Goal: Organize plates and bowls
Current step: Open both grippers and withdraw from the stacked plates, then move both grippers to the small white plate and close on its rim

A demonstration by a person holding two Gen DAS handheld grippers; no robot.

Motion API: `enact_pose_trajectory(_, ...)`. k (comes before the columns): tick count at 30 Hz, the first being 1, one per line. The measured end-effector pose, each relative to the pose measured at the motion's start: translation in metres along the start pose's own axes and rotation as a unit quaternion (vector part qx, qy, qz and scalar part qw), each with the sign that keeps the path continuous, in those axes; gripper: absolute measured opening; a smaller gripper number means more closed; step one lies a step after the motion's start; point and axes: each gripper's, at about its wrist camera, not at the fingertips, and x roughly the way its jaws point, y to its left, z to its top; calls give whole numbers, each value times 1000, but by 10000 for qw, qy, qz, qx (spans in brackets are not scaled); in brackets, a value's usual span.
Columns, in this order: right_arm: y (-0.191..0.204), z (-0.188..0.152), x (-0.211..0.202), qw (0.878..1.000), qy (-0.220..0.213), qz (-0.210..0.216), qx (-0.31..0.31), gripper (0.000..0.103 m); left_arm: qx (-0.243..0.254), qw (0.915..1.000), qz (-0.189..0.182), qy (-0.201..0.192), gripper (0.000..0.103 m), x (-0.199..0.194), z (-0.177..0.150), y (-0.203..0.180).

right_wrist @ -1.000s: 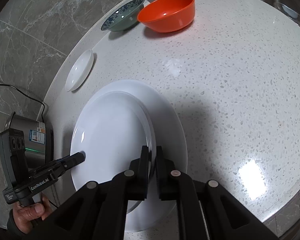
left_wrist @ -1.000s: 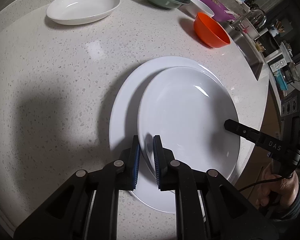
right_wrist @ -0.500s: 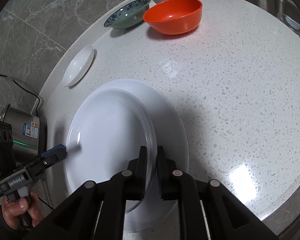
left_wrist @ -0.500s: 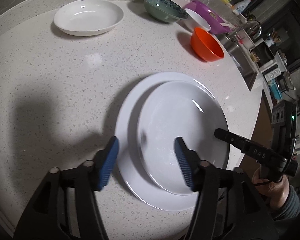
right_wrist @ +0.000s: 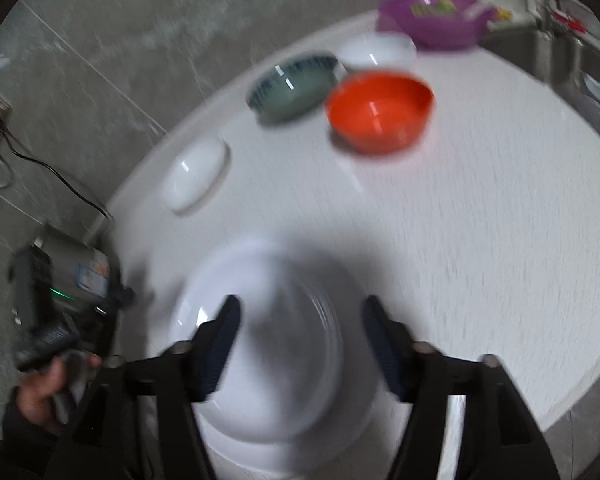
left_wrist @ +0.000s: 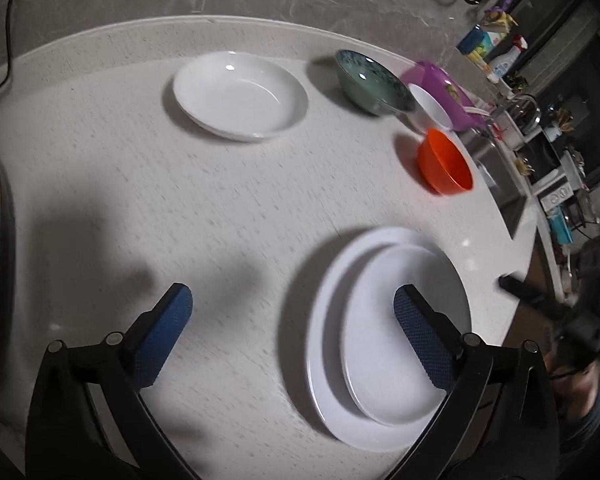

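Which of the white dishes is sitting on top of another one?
The smaller white plate near the counter's edge: it rests on the large white plate. The shallow white dish sits alone.

Dim indoor light from above, with small glints on the white dish [left_wrist: 240,94] and orange bowl [right_wrist: 380,114]. Broad soft shadows over the counter [left_wrist: 240,216] and stacked plates [right_wrist: 268,344]. Heavy motion blur throughout the right wrist view; milder smear in the left. Strong fisheye bending and dark vignette at the edges.
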Motion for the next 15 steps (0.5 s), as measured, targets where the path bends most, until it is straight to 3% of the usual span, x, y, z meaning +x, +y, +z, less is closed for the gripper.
enact_pose_trajectory(2, 8, 25, -6, 9994, -173, 248, -175, 83, -171, 9998, 89, 15, 102, 0, 14, 6)
enact_pose_trajectory(7, 25, 88, 9, 9944, -227, 1030, -103, 89, -739, 9960, 486, -137, 102, 1, 56, 29)
enact_pose_trajectory(11, 50, 124, 39, 9895, -171, 1417, -225, 103, -376, 9909, 1087, -697, 102, -6, 96, 38)
enact_pose_trajectory(15, 71, 146, 78, 9882, 78, 1486, -367, 103, -271, 9855, 1413, -897, 102, -5, 119, 47)
